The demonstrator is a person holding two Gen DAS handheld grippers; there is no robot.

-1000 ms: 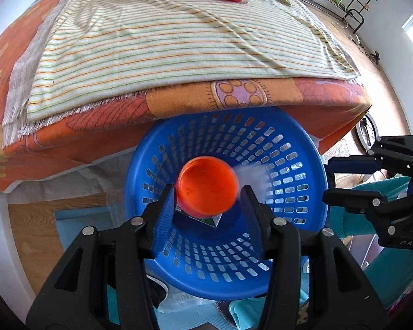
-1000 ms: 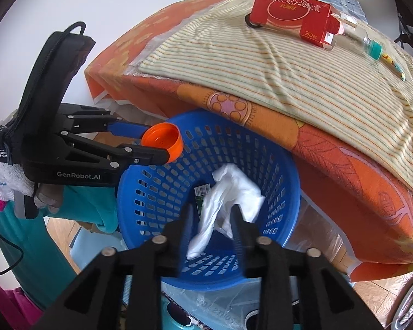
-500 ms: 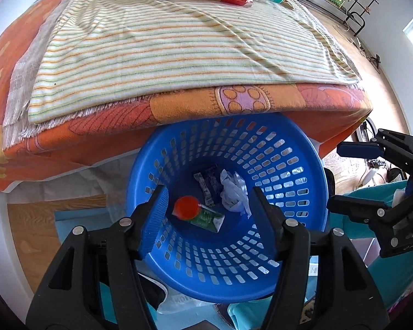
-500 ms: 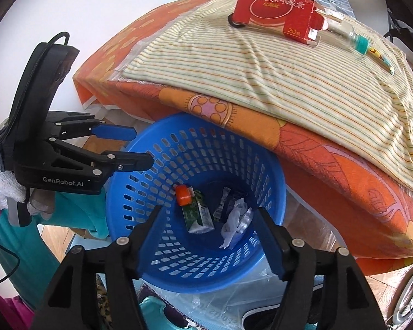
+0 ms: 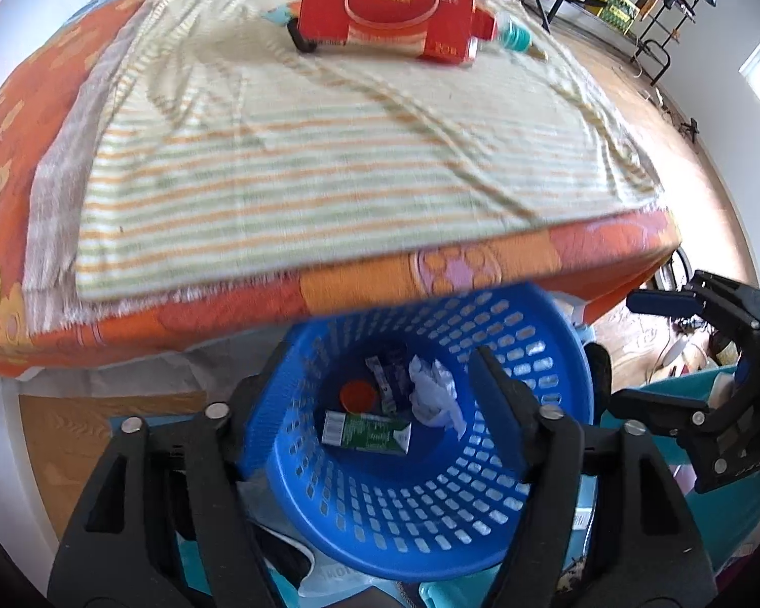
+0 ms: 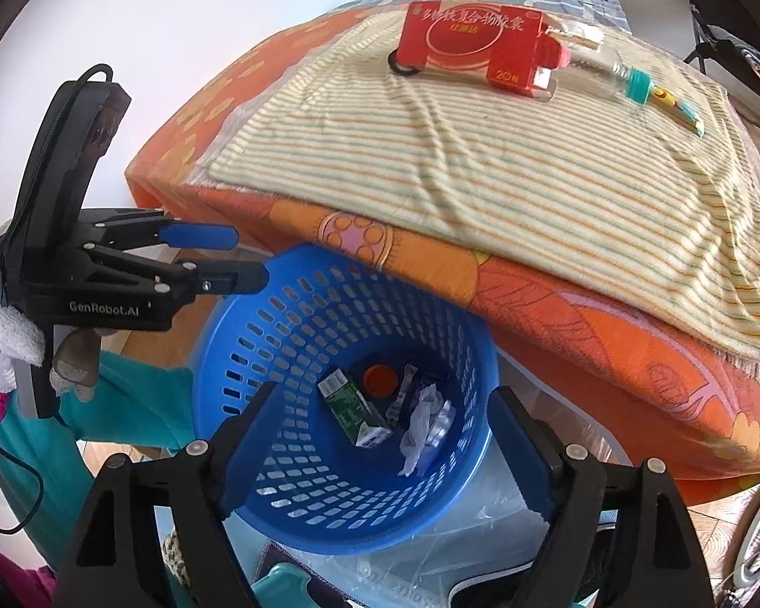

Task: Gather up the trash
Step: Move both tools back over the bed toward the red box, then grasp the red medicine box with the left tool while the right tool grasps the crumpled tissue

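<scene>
A blue perforated basket sits below the edge of the cloth-covered surface. Inside it lie an orange cap, a green carton, a crumpled white tissue and small wrappers. My left gripper is open and empty above the basket; it also shows in the right wrist view. My right gripper is open and empty above the basket; it shows at the right of the left wrist view.
A striped cloth covers an orange patterned blanket. On it lie a red box, a clear bottle with a teal cap and a black ring. Teal fabric lies beside the basket.
The left gripper opened and the orange cap fell into the basket. The right gripper opened and the white tissue fell in. Both grippers have since risen a little.
</scene>
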